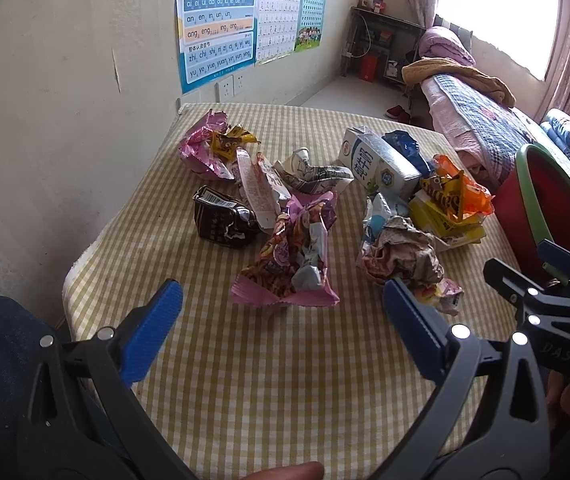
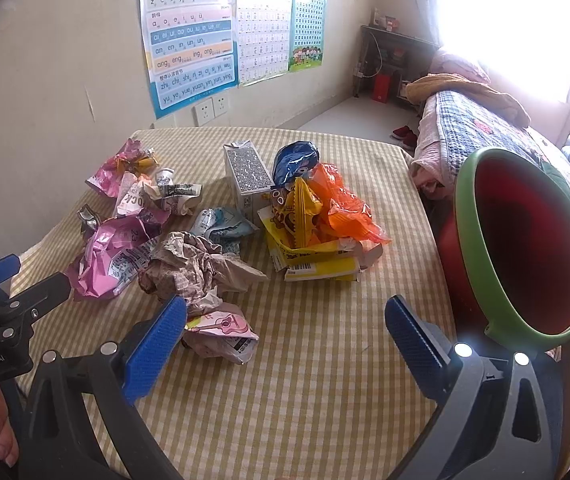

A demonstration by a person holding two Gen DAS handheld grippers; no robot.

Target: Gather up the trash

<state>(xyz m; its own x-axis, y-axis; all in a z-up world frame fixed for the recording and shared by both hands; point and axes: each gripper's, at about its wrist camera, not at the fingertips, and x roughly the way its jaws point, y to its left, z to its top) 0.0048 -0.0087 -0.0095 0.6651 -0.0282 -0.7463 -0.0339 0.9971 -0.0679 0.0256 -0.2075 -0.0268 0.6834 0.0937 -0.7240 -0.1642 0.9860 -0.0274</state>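
**Trash on Table, Both Grippers Unloaded**

The left gripper (image 1: 283, 312) is held above the checked tablecloth (image 1: 285, 380) with its blue pads spread apart; nothing is gripped. The right gripper (image 2: 285, 320) is likewise spread and empty. Crumpled wrappers, including a pink wrapper (image 1: 293, 256) and a crumpled paper ball (image 2: 193, 264), are scattered on the cloth. A red bin (image 2: 525, 248) with a green rim is positioned at the table's right edge.

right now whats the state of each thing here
left tongs: open, empty
right tongs: open, empty
red bin: tipped toward the table, looks empty
milk carton: lying on its side
brown paper wad: crumpled
pink wrapper: torn open, crumpled
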